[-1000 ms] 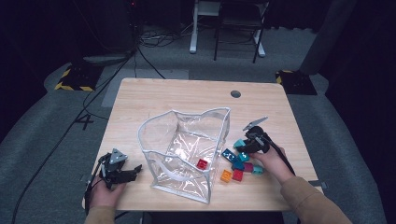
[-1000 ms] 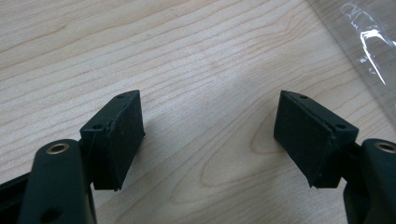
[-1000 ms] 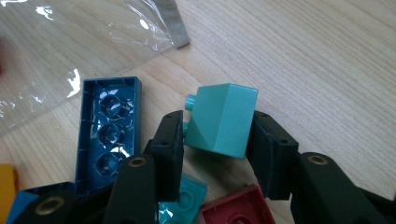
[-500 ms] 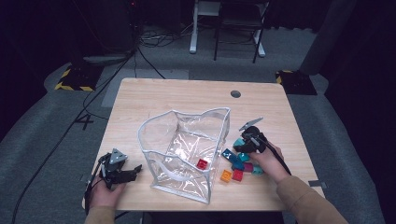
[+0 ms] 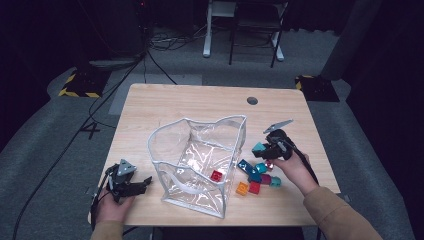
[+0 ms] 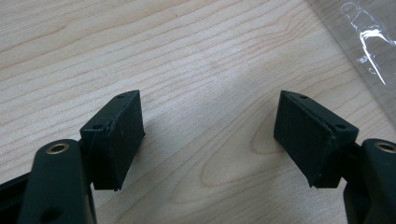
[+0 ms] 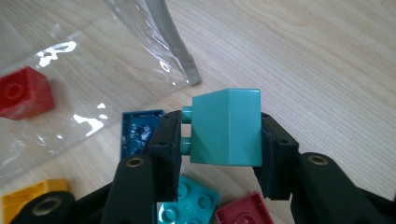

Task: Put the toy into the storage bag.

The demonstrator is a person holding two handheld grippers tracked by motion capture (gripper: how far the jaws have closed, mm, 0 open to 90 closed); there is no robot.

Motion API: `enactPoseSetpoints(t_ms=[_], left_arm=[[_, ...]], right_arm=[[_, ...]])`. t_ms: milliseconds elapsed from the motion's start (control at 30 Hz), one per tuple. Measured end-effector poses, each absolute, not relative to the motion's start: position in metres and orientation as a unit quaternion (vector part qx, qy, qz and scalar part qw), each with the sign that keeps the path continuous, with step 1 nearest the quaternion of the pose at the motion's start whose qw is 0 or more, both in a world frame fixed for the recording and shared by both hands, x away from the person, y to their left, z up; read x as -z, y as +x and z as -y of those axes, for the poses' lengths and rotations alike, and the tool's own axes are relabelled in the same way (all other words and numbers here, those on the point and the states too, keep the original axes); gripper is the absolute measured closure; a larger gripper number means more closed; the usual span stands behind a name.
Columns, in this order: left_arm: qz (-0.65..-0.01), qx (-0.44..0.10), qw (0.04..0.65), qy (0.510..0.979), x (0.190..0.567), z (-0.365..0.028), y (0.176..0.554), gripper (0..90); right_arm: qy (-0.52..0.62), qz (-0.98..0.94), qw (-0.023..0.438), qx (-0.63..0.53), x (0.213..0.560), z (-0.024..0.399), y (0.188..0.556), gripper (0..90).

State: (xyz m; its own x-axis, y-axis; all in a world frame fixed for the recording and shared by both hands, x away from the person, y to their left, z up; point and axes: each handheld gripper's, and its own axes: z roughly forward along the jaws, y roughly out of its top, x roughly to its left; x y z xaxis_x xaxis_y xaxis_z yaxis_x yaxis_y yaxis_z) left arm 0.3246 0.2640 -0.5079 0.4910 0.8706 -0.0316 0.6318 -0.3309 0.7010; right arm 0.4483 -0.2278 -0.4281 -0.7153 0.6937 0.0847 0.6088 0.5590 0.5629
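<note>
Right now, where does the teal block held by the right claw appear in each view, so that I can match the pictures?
High view: the teal block is right of centre, at the tip of the right claw, beside the clear bag.
Right gripper view: the teal block is in the middle, clamped between the two black jaws.
Left gripper view: not in it; it looks at the wooden table.
Shared landmark: the clear bag.

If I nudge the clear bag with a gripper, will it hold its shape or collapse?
The clear bag looks like thin, creased plastic with wavy walls, so it would probably flex and slide rather than resist. Its grey rim seems to hold the mouth open, so it likely won't collapse fully. With one red brick inside, it is probably light and easily shifted.
</note>
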Motion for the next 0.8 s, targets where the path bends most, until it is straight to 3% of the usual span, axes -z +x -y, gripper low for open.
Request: enactPoseSetpoints(t_ms=[800], left_arm=[[-0.47, -0.177, 0.333, 0.798, 0.508, -0.264, 0.324, 23.0]], right_arm=[[0.339, -0.868, 0.078, -0.353, 0.339, 0.229, 0.433, 56.7]])
